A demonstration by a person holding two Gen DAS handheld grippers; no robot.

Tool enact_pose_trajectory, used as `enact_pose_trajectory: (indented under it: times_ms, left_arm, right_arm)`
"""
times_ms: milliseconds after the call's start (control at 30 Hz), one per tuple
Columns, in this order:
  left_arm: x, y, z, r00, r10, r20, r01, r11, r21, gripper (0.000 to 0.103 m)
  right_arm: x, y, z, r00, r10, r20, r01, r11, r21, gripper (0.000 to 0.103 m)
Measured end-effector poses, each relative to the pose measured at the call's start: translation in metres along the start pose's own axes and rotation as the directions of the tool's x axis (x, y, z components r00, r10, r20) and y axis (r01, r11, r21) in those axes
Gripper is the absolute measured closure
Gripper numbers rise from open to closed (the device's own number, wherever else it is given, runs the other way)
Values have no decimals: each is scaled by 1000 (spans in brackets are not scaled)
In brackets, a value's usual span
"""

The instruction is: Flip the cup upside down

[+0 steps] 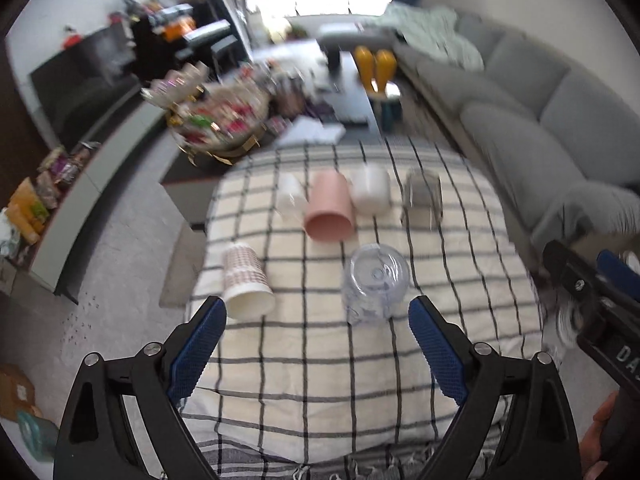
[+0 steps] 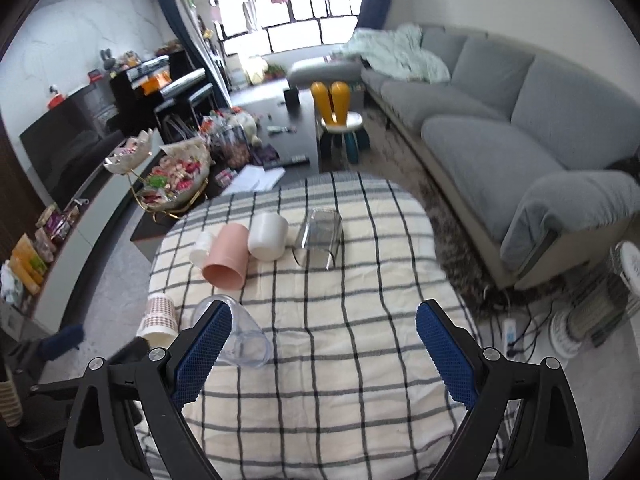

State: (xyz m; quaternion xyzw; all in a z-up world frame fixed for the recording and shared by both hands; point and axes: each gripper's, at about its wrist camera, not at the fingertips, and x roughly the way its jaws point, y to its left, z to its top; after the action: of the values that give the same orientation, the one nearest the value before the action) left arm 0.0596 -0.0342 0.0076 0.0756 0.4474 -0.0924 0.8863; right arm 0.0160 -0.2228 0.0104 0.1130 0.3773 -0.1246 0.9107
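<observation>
Several cups stand upside down on a checked cloth [image 1: 320,360]: a patterned paper cup [image 1: 246,280], a clear plastic cup [image 1: 376,284], a pink cup [image 1: 330,210], a white cup [image 1: 372,192], a small white cup [image 1: 292,196] and a clear glass [image 1: 422,198]. My left gripper [image 1: 318,316] is open and empty, just short of the paper and clear cups. My right gripper [image 2: 324,324] is open and empty above the cloth; the clear cup [image 2: 244,340] is by its left finger. The pink cup [image 2: 226,258] and paper cup [image 2: 158,316] show there too.
A grey sofa [image 2: 500,120] runs along the right. A low table with snack bowls [image 2: 176,180] and a yellow-eared stool [image 2: 340,120] lie beyond the cloth. A TV unit [image 2: 68,148] is at left. Fans and cables [image 2: 580,320] sit on the floor at right.
</observation>
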Motion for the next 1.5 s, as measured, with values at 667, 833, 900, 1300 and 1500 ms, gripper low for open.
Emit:
enact_pose_trajectory:
  times_ms: [667,833,900,1300,1500]
  left_arm:
    - [-69,15,-36,958,94,272,-89,996,-28,1]
    - [-72,14,-38,954,101,282,-97,995,-28,1]
    - [-72,13,-39,954,101,282,-97,995,-28,1]
    - [-71,12,-40,958,96,269,-92,995,-25,1]
    - [-69,10,-40,961,94,262,-91,996,-24,1]
  right_arm:
    - [-65,24,-25,975,-3,221,19,997,-72,4]
    - [-69,25,-28,972,-4,234,22,997,-73,4]
    - [-70,25,-28,973,-6,232,23,997,-72,4]
    - [-71,25,-29,973,-5,232,23,997,-72,4]
    - [-70,24,-31,975,-5,221,21,997,-74,4]
